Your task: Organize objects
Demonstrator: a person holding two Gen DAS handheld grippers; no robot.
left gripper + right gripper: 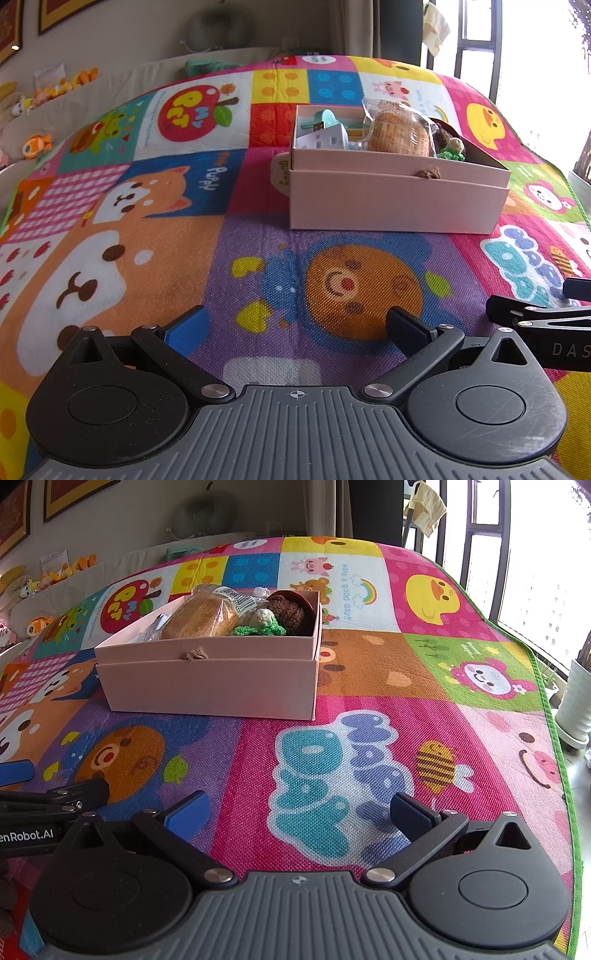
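On the cartoon play mat (155,229) in the left wrist view, the pink box (395,199) sits up around 1 o'clock from the left gripper (295,328), well apart from it, with the lid nested under the base so you get that double-wall look. Inside it there's a wrapped loaf of bread (399,134) in clear plastic roughly in the middle, a white and teal gadget (325,133) at the box's 9 o'clock end, and a crocheted brown and green toy (448,146) at the 3 o'clock end. The left gripper's jaws are spread wide with nothing but mat between them, right over the orange bear print. Part of the other tool pokes in at 3 o'clock. Over in the right wrist view, the same box (207,686) is now at about 11 o'clock from the right gripper (299,812), again well clear of it. The bread (201,616) lies toward the box's middle, and the crocheted toy (284,611) fills the 3 o'clock corner, touching the bread bag. A little knotted cord (194,654) sticks out of the front wall. The right gripper's jaws are also wide apart and holding nothing, parked over the big blue lettering on the mat. A white ribbed planter (578,705) stands off the mat edge at 3 o'clock by the window.
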